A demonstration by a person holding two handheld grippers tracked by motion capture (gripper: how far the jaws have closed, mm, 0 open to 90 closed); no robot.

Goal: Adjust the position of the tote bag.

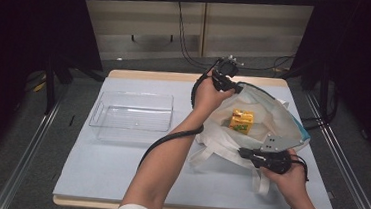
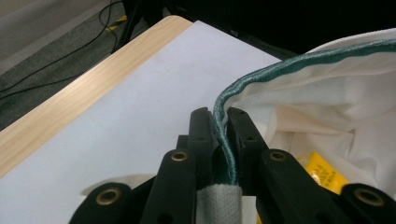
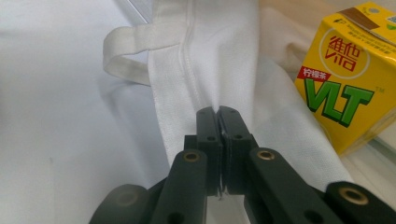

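A white cloth tote bag (image 1: 268,111) with a green-trimmed rim (image 2: 289,70) lies open on the table's right half. Inside it stands a yellow drink carton (image 1: 241,121), which looms large at the right of the right gripper view (image 3: 350,79). My left gripper (image 1: 234,87) reaches across to the bag's far rim and is shut on the green trim (image 2: 218,114). At the bag's near edge my right gripper (image 1: 245,152) is shut on the white cloth (image 3: 217,113), beside a seam. Between them the bag's mouth is held apart. A loose handle strap (image 3: 126,51) lies flat on the table.
A clear plastic tray (image 1: 133,111) sits on the left half of the pale blue table cover (image 1: 108,168). The wooden far table edge (image 2: 70,102) runs behind the bag. Cables trail across the floor beyond the table.
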